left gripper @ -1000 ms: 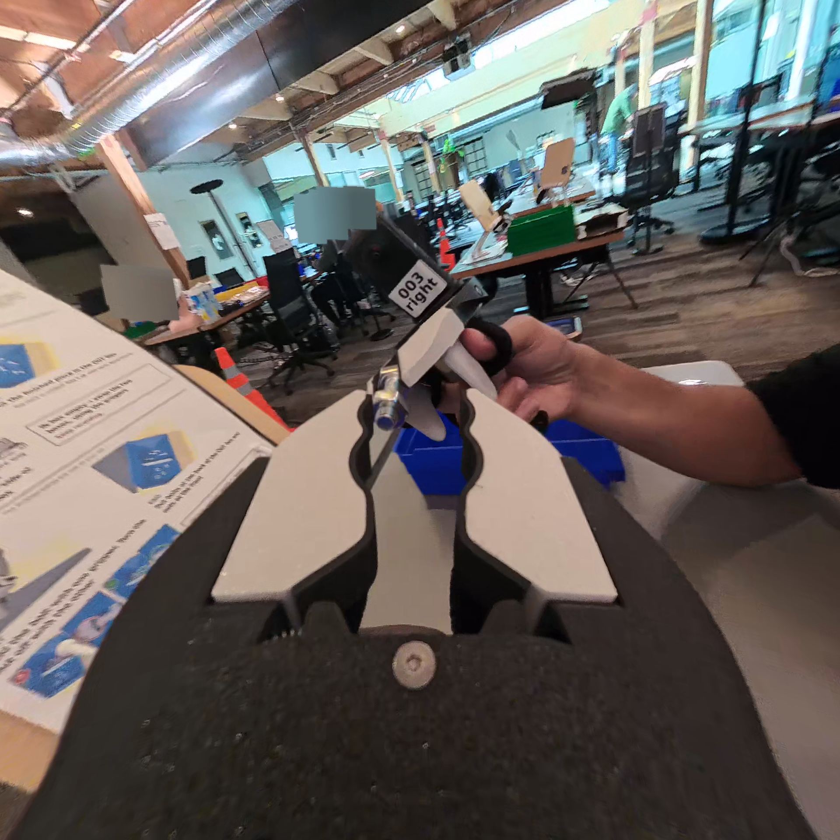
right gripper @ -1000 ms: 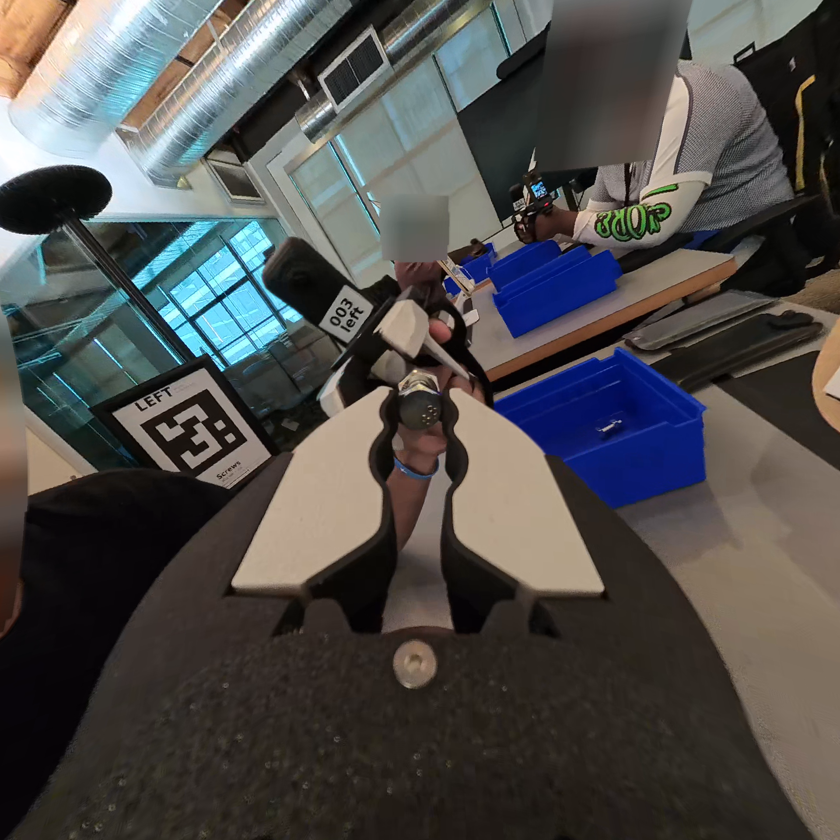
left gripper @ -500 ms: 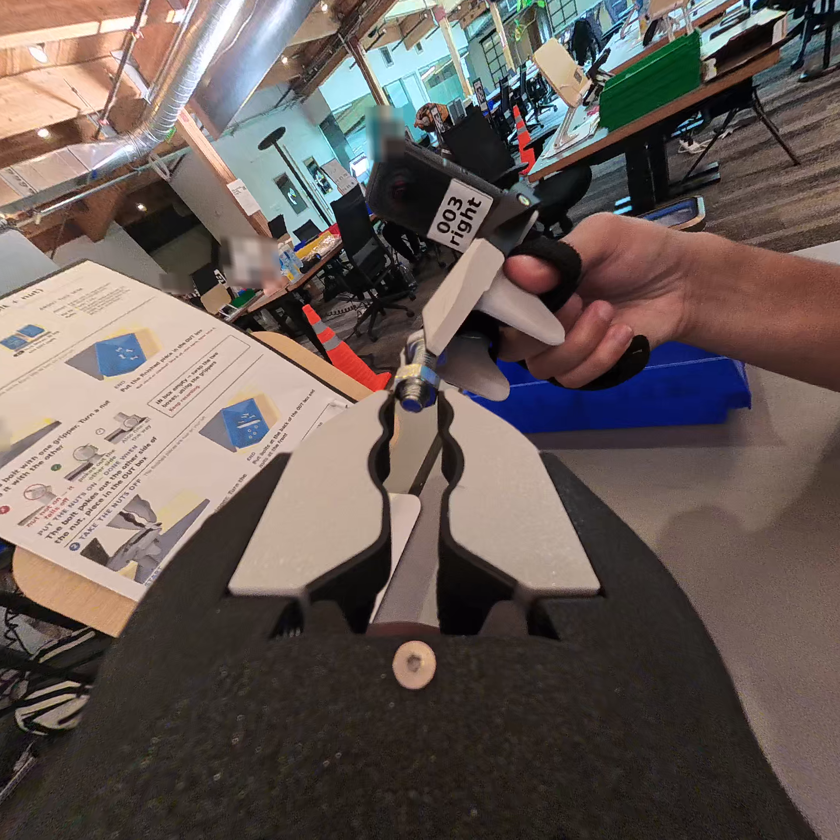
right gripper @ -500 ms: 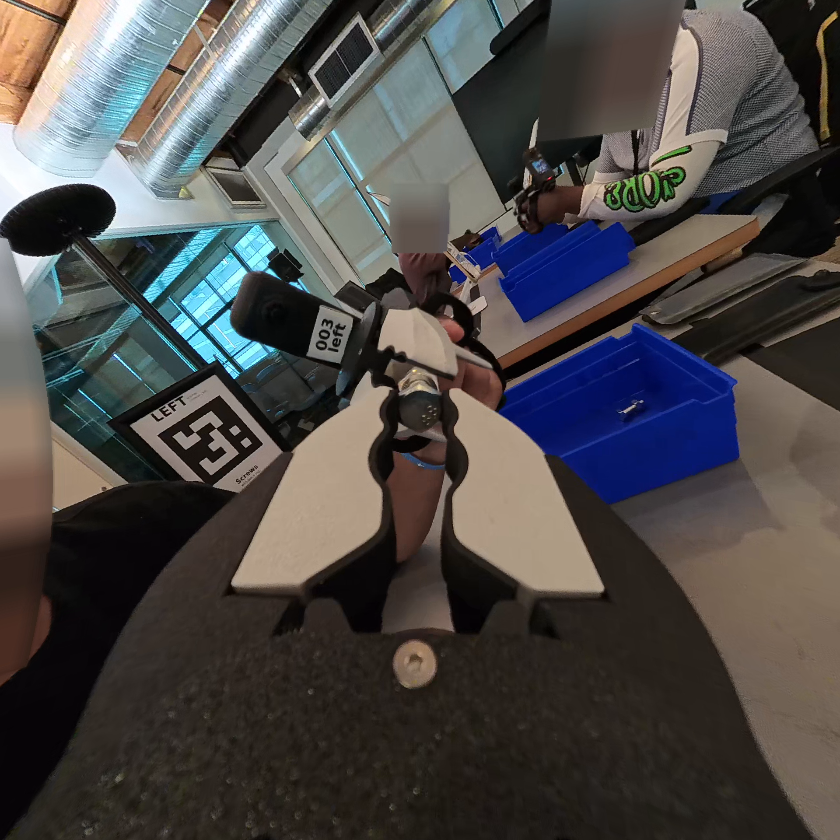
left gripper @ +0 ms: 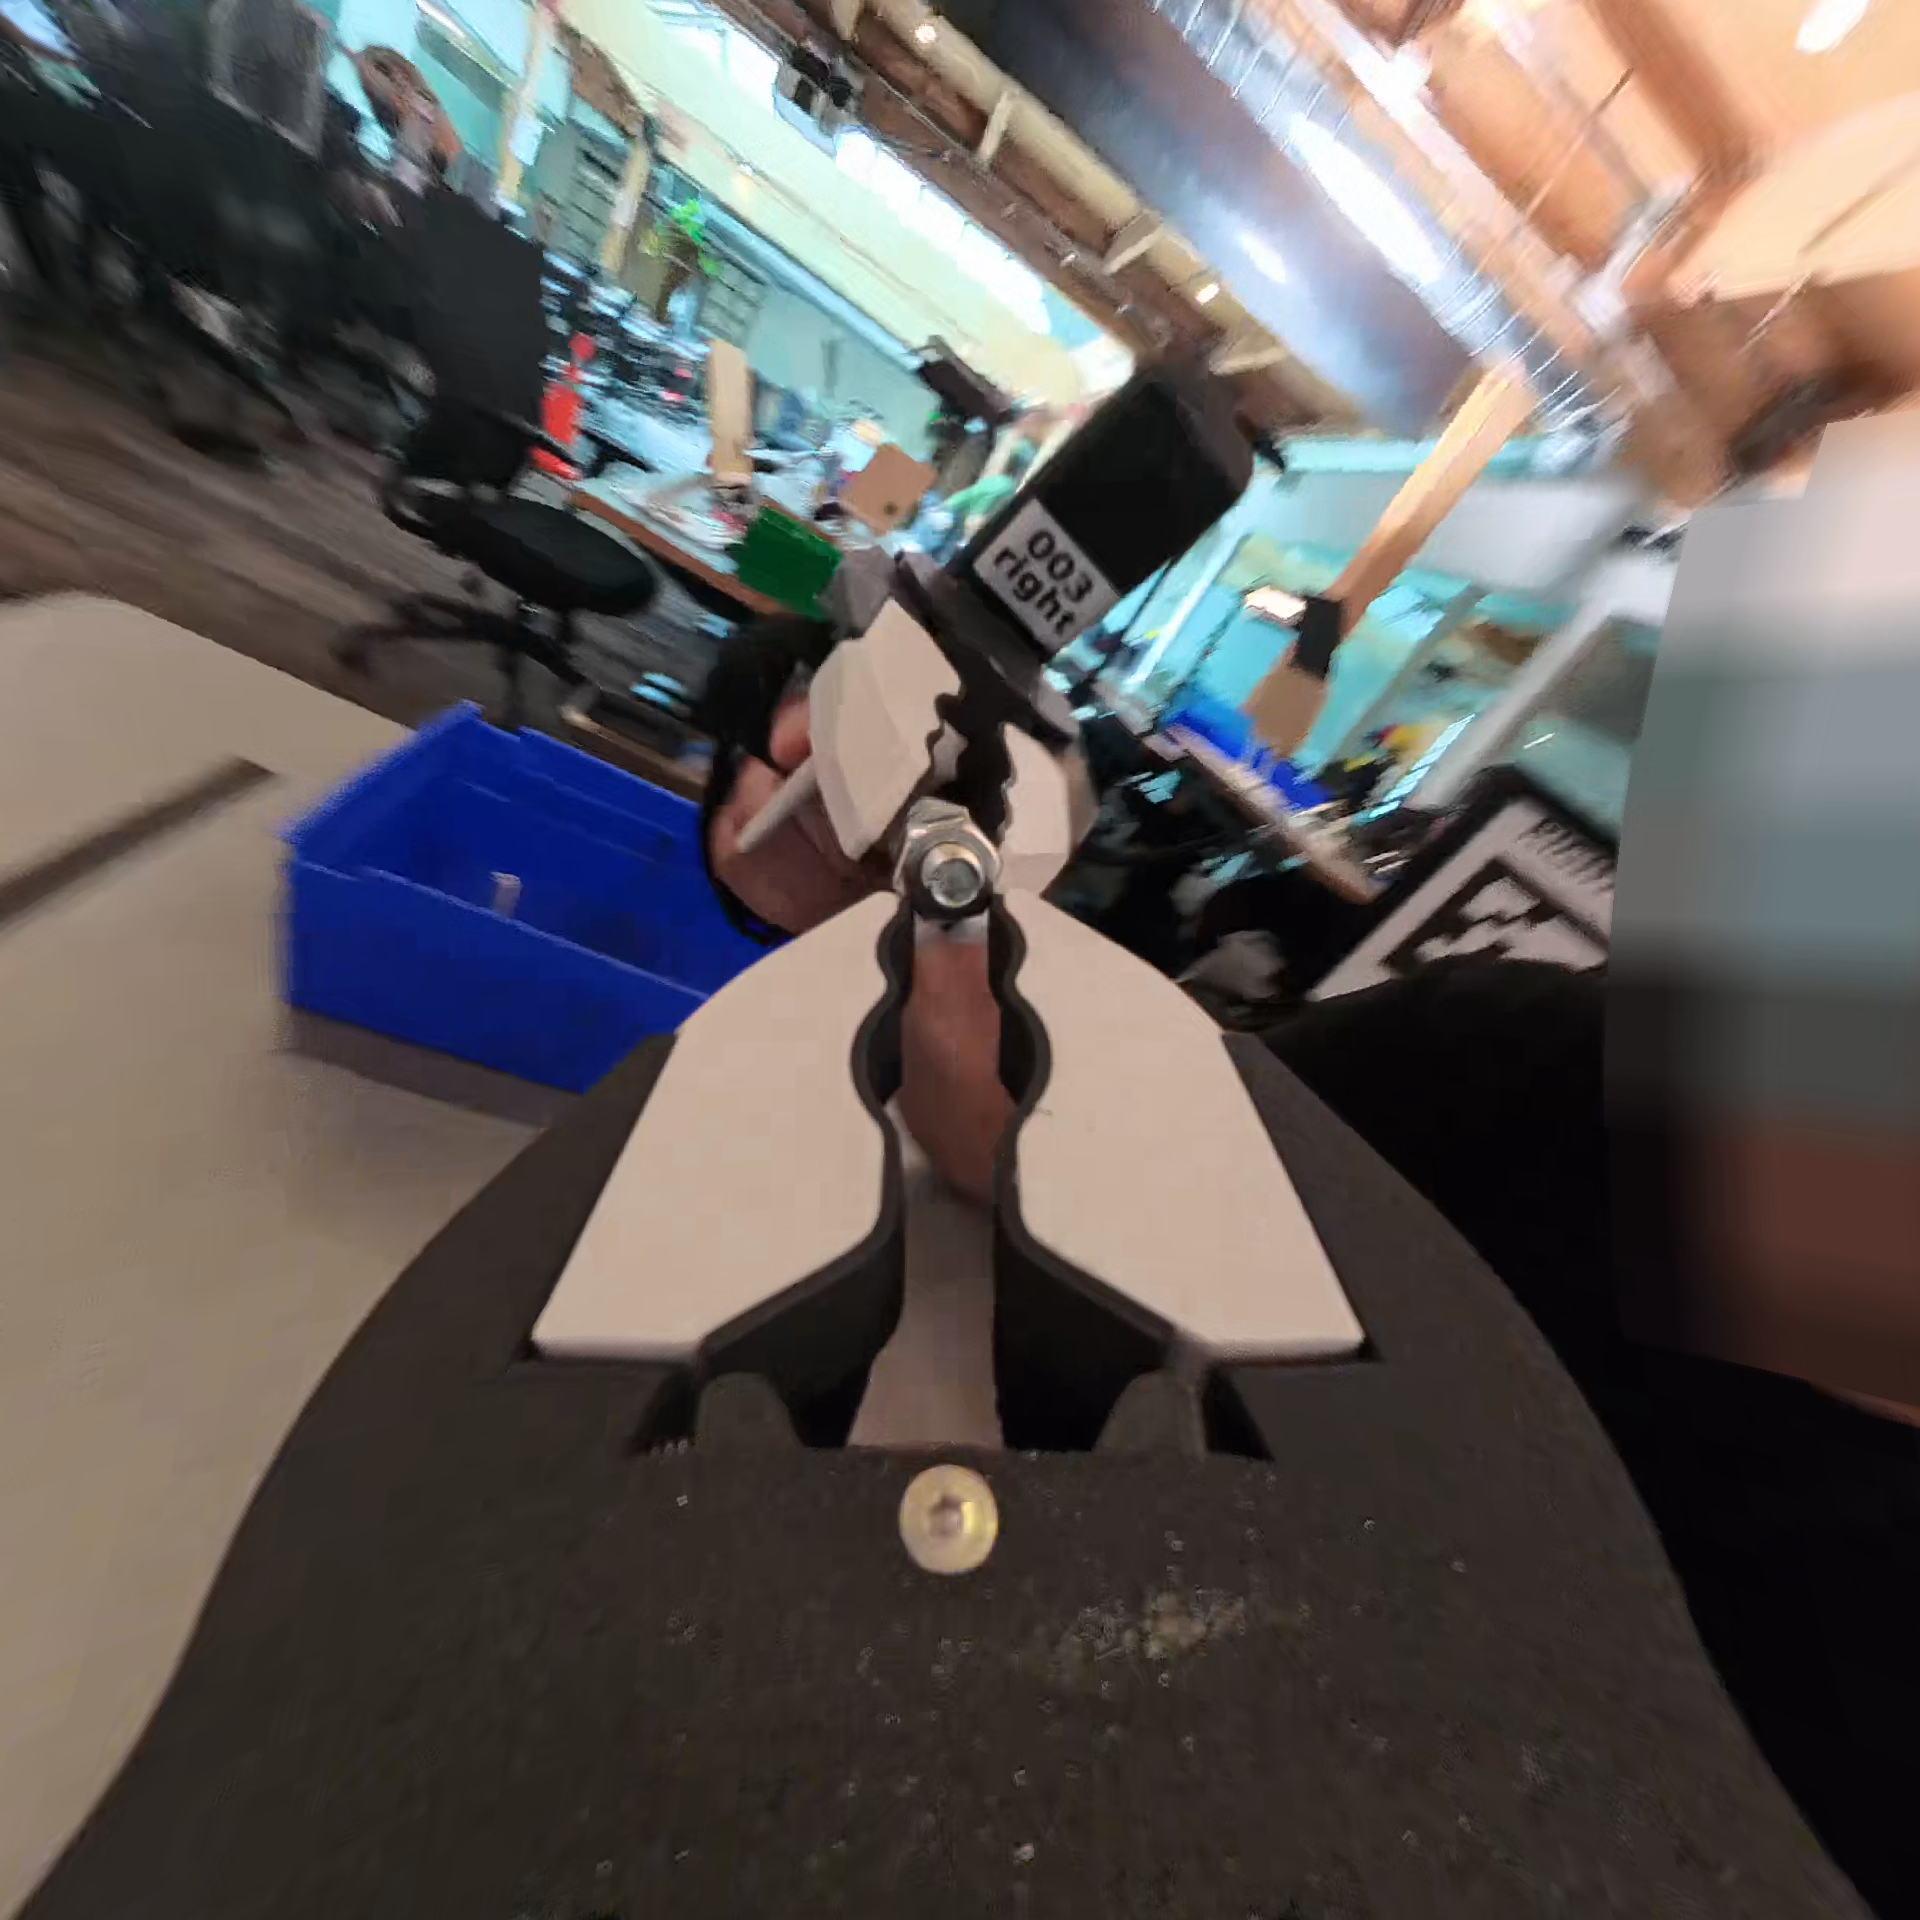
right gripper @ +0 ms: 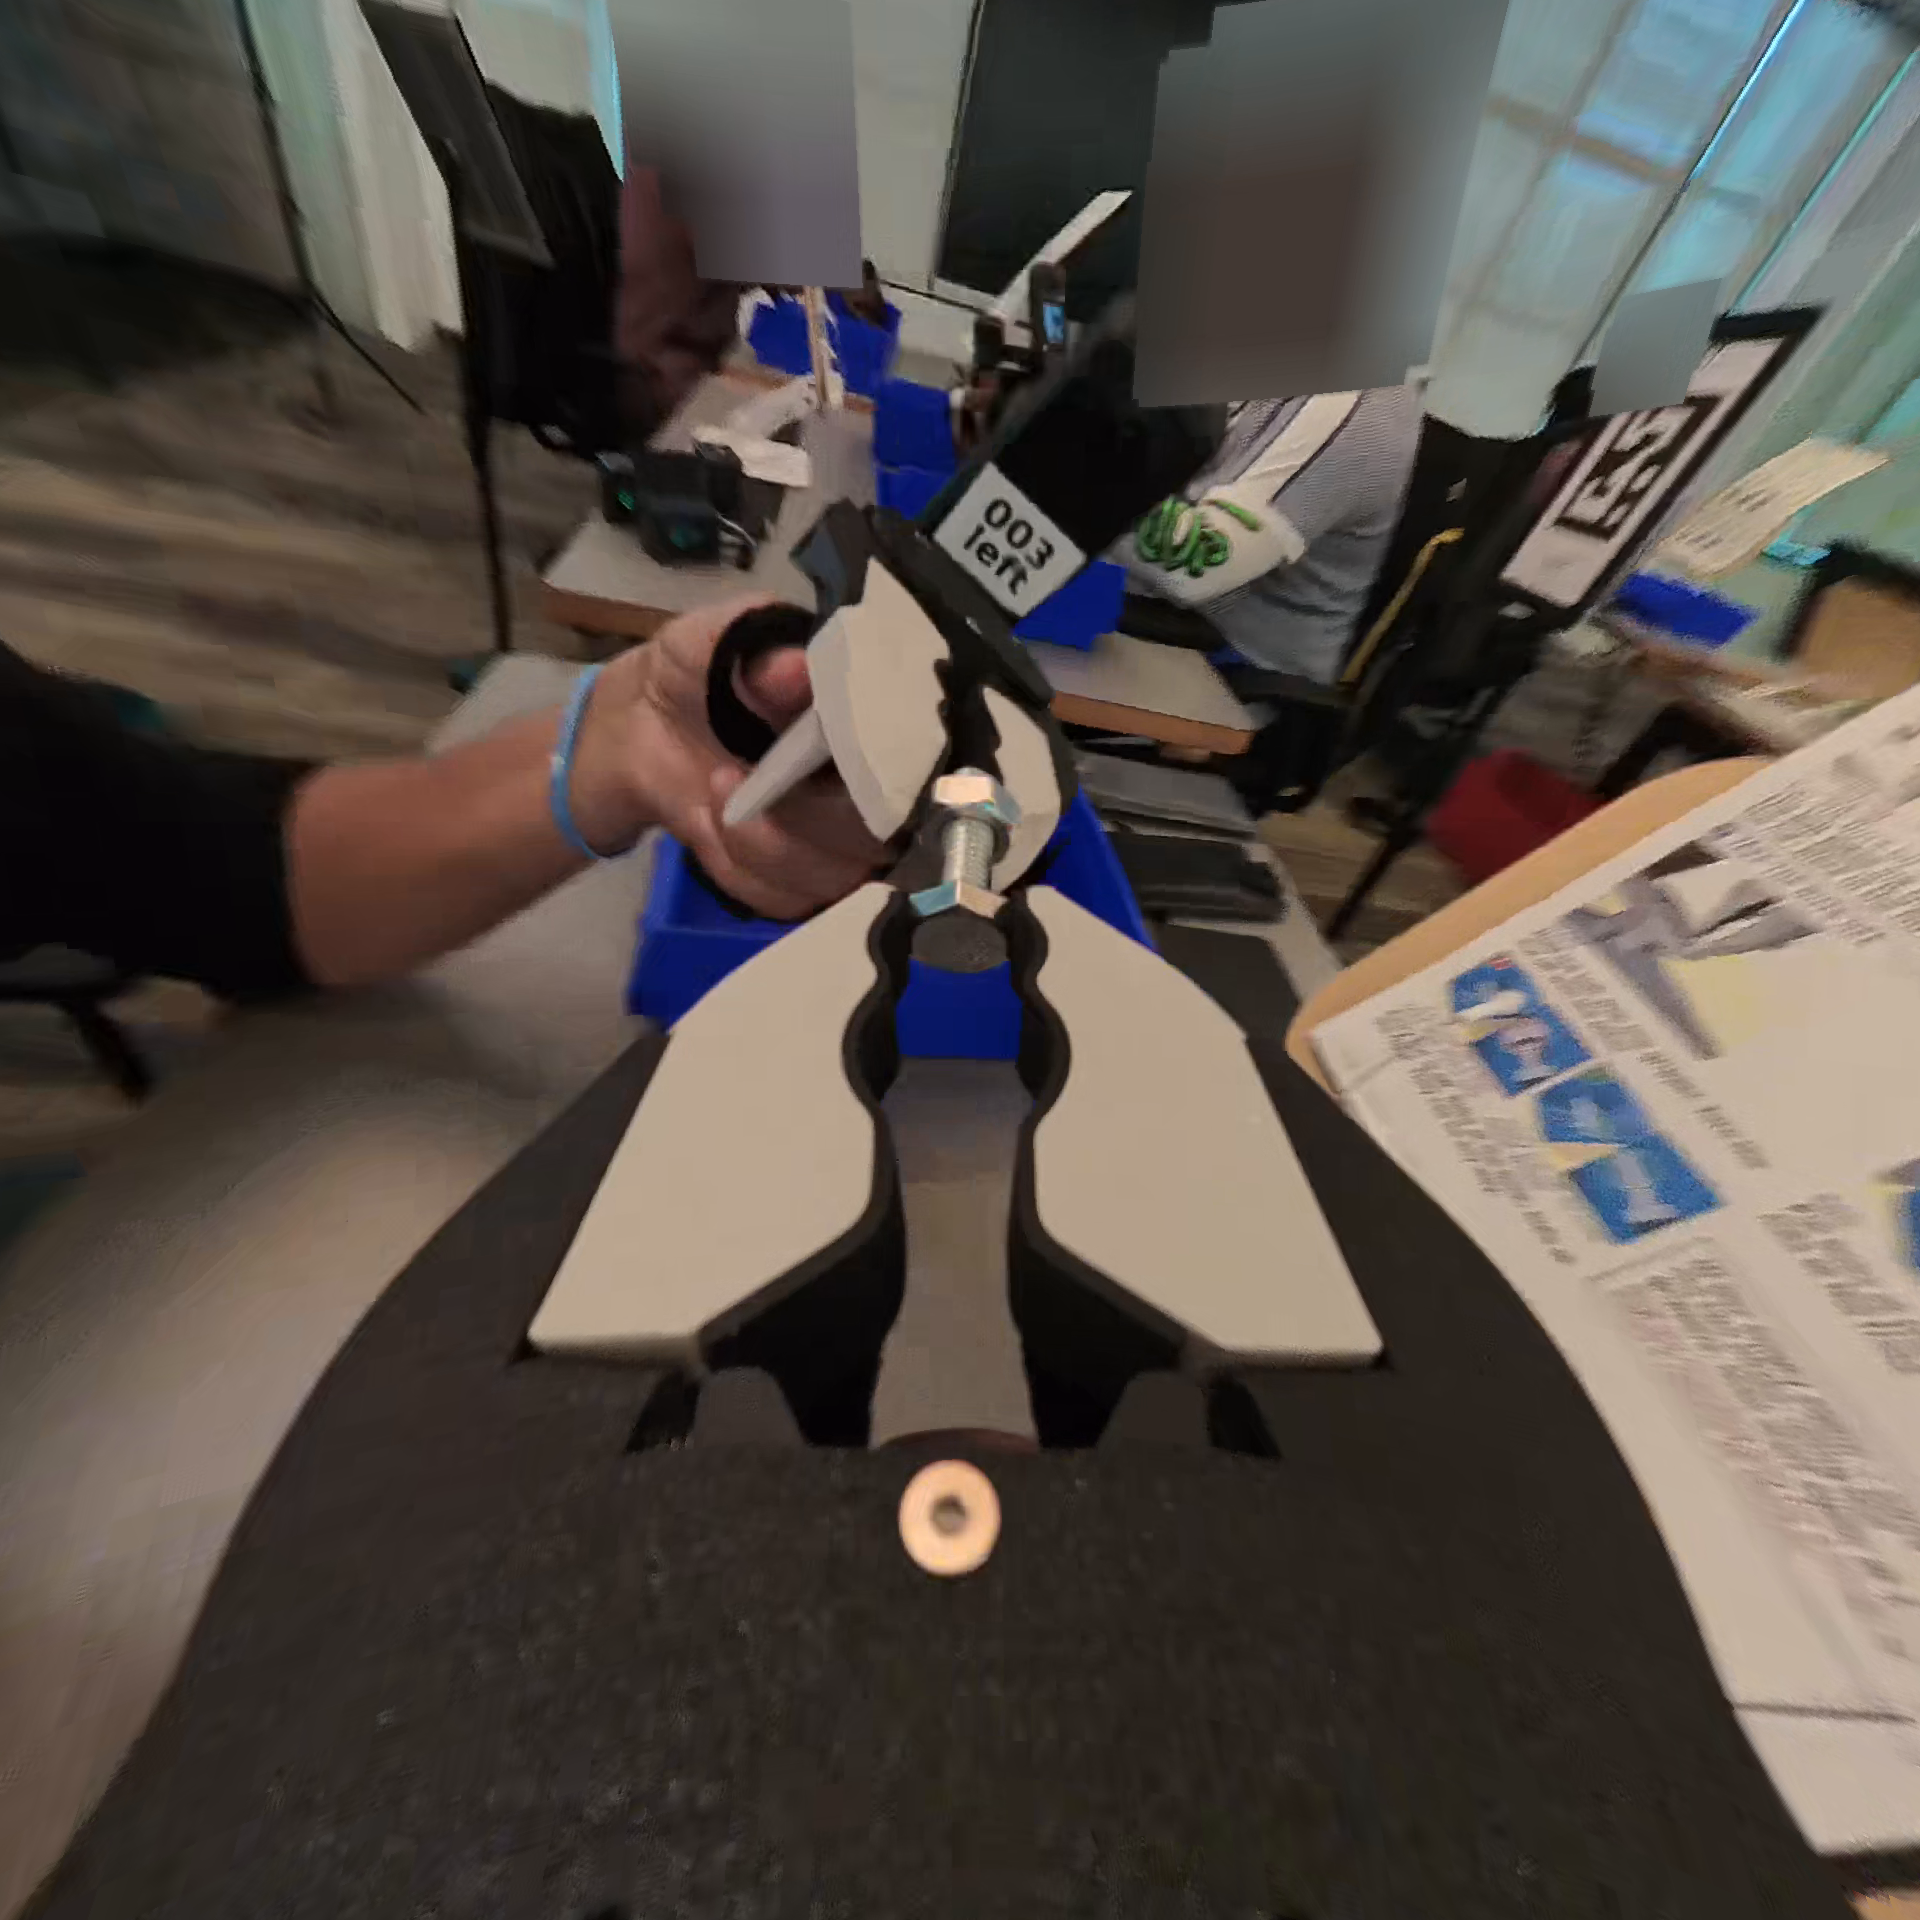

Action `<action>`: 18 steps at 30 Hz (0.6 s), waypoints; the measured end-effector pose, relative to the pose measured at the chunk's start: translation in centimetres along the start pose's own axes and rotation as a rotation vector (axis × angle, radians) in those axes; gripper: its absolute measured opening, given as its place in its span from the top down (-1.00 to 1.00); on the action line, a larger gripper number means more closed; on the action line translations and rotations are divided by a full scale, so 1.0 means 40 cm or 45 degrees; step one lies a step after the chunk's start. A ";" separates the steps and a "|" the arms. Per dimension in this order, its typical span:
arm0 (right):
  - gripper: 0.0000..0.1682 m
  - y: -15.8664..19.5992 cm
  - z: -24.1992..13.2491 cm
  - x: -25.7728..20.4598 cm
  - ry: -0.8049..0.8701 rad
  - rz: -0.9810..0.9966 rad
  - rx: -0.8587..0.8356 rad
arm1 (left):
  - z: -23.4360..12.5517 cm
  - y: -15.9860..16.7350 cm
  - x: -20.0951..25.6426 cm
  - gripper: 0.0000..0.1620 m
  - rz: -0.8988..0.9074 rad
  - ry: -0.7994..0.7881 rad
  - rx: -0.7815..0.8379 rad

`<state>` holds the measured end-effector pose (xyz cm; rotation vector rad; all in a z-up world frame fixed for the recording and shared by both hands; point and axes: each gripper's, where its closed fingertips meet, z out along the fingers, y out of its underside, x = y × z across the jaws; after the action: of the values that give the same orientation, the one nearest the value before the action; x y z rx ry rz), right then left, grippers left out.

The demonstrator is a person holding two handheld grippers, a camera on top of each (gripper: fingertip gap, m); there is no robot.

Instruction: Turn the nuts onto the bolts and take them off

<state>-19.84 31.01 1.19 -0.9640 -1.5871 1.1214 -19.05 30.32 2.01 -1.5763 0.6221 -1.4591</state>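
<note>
A silver bolt (right gripper: 966, 844) with a hex nut (right gripper: 972, 798) on its thread is held in the air between both grippers. My right gripper (right gripper: 954, 914) is shut on the bolt's hex head (right gripper: 951, 897). My left gripper (left gripper: 951, 920) is shut on the nut (left gripper: 956, 881), with the bolt's tip showing through it. In the right wrist view the left gripper (right gripper: 971, 805) comes in from the upper left, with a hand on its handle. In the left wrist view the right gripper (left gripper: 940, 826) faces me from above. A length of bare thread shows between the nut and the head.
A blue bin (left gripper: 488, 966) stands on the grey table (left gripper: 156, 1195) with a small metal part (left gripper: 506, 889) inside; it also shows behind the grippers (right gripper: 966, 1013). A printed instruction sheet (right gripper: 1662, 1195) lies on a wooden board at the right. People sit at desks behind. Less than 4 cm separates the two grippers' tips.
Both views have swung and rolled, with motion blur. The grippers have turned relative to each other while staying shut on the nut and the bolt head. The bare thread now shows.
</note>
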 end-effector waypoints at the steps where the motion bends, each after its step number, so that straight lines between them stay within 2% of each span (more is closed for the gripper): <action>1: 0.78 0.001 -0.002 0.004 0.043 -0.062 -0.015 | 0.002 -0.001 0.001 0.85 -0.088 0.057 0.024; 3: 0.79 0.001 -0.006 0.014 0.079 -0.050 -0.037 | 0.005 -0.006 -0.007 0.85 -0.131 0.101 0.052; 5: 0.79 -0.009 -0.011 0.013 0.029 0.064 0.013 | 0.008 -0.005 -0.001 0.84 0.049 0.079 0.024; 7: 0.79 -0.016 -0.018 0.022 -0.007 0.200 0.055 | 0.005 -0.001 -0.004 0.53 0.314 -0.046 -0.022; 9: 0.78 -0.016 -0.020 0.021 -0.077 0.340 0.074 | -0.012 -0.010 -0.040 0.25 0.641 -0.337 -0.057; 11: 0.79 -0.015 -0.017 0.011 -0.173 0.489 0.083 | -0.025 -0.005 -0.043 0.29 0.954 -0.521 -0.134; 13: 0.79 -0.012 -0.012 -0.006 -0.280 0.604 0.082 | -0.035 -0.001 -0.037 0.33 1.164 -0.655 -0.177; 15: 0.79 -0.004 -0.004 -0.019 -0.356 0.702 0.059 | -0.032 0.020 -0.021 0.45 1.281 -0.672 -0.244; 18: 0.79 0.007 0.005 -0.050 -0.496 0.813 0.019 | -0.021 0.050 -0.003 0.45 1.369 -0.645 -0.336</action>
<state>-19.49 29.17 0.40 -1.3543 -1.6035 1.8464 -19.47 29.20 0.19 -1.3417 1.1287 -0.1799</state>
